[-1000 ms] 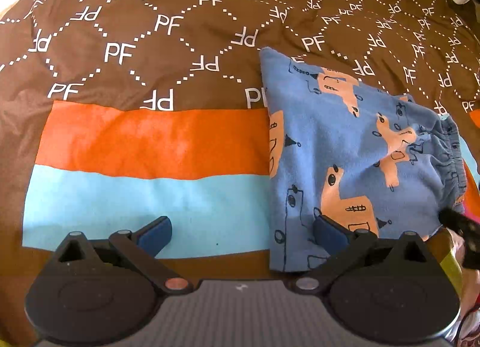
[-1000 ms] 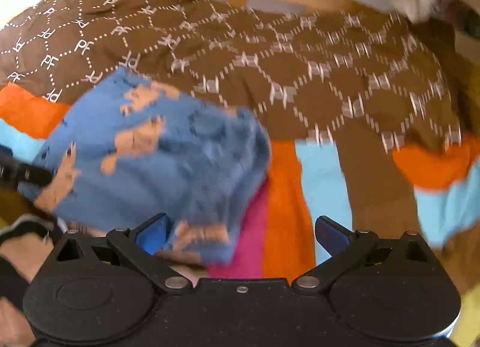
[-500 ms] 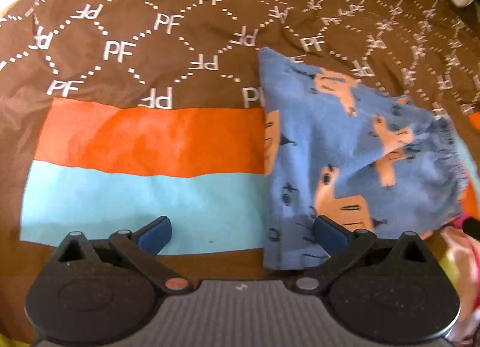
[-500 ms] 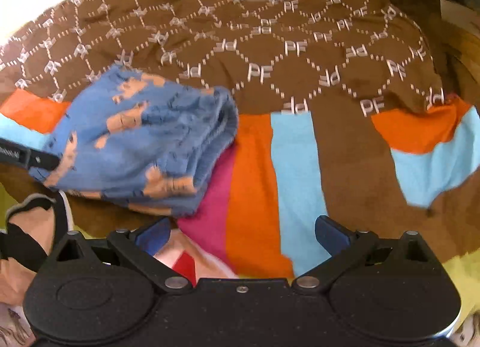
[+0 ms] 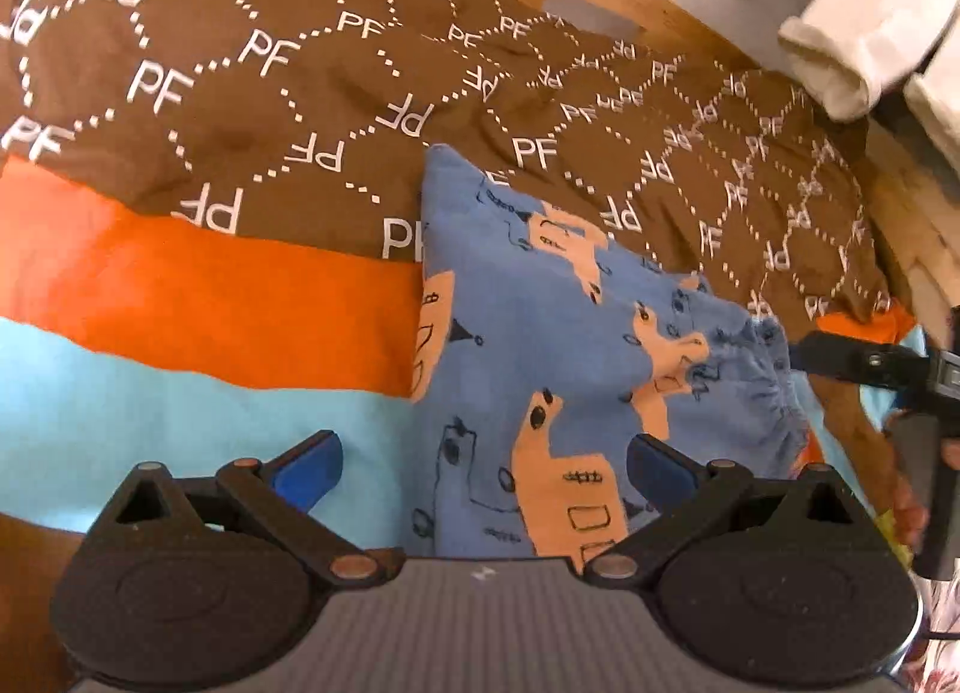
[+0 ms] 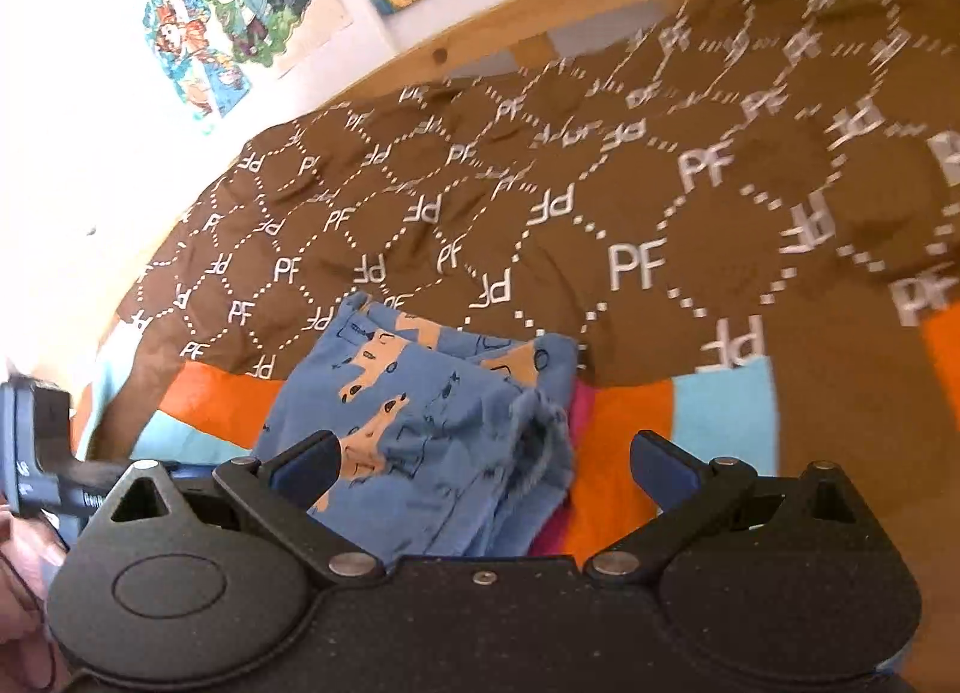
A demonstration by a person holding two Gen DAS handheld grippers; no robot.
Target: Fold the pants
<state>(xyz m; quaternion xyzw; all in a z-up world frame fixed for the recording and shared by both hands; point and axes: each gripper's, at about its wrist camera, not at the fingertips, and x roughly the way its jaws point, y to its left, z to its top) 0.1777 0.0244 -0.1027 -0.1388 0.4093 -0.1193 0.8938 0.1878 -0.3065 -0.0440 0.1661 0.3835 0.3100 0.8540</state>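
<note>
Left gripper (image 5: 483, 468): jaws spread apart, holding nothing, hovering over the near edge of the pants (image 5: 576, 363).
Right gripper (image 6: 483, 468): jaws likewise apart and empty, above the gathered waistband.
Pants: folded into a compact blue bundle on the bedspread (image 5: 210, 285), straddling its brown and striped parts.
Stage: fold looks essentially done.
Risk: the loose waistband layers could spring open, or a low fingertip could snag and drag the top layer.

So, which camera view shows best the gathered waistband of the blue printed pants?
The right wrist view: the gathered waistband of the blue printed pants faces the camera, so the stacked folded layers show. The left wrist view shows more of the flat printed top, but the waistband appears only as a puckered edge on the right side.
</note>
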